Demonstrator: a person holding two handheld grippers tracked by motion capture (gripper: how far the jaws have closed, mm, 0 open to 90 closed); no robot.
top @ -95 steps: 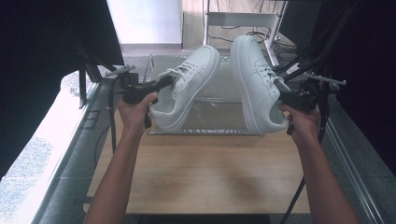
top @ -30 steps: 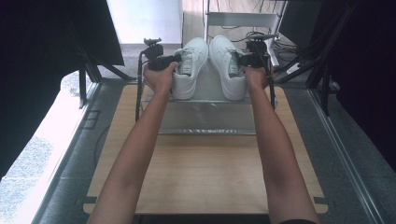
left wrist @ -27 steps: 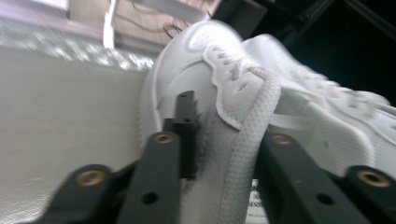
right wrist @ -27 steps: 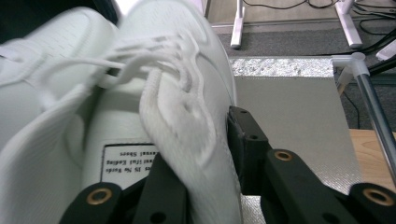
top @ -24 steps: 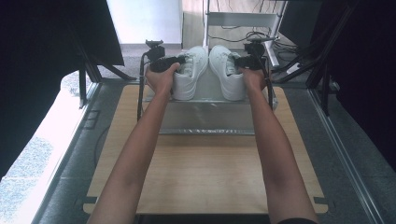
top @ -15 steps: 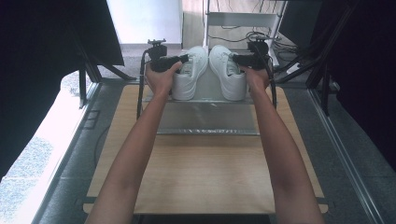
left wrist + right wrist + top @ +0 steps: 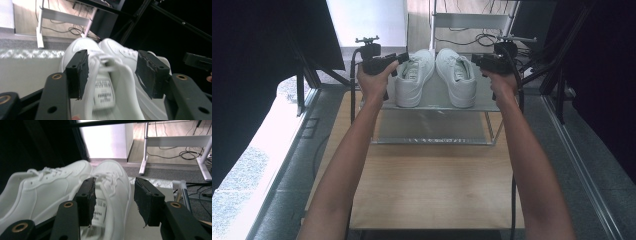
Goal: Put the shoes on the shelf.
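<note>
Currently on the rack's [image 7: 492, 102] top shelf: two white sneakers, side by side, toes pointing away from the person, the rack itself standing at the far end of the wooden surface [image 7: 432, 185]. Left sneaker [image 7: 413, 77] lies just beside the left tongs [image 7: 403, 58], whose tips sit at its outer side near the collar; in the left gripper view the shoe's [image 7: 105, 82] opening and tongue label fall between the two pads, with clear gaps on both sides. Right sneaker [image 7: 456, 76] lies just beside the right tongs [image 7: 475, 58] in the same mirrored way; in the right gripper view its [image 7: 112, 192] collar and laces sit between the pads, untouched. State of tongs: both spread fairly wide, gripping nothing; the left pair has just been opening, the right pair likewise opened within the last second and has eased in slightly. Change against a second ago: both pairs then clamped the shoes at the collar on the shelf; both shoes now rest free, and the hands have drawn slightly back and up.
</note>
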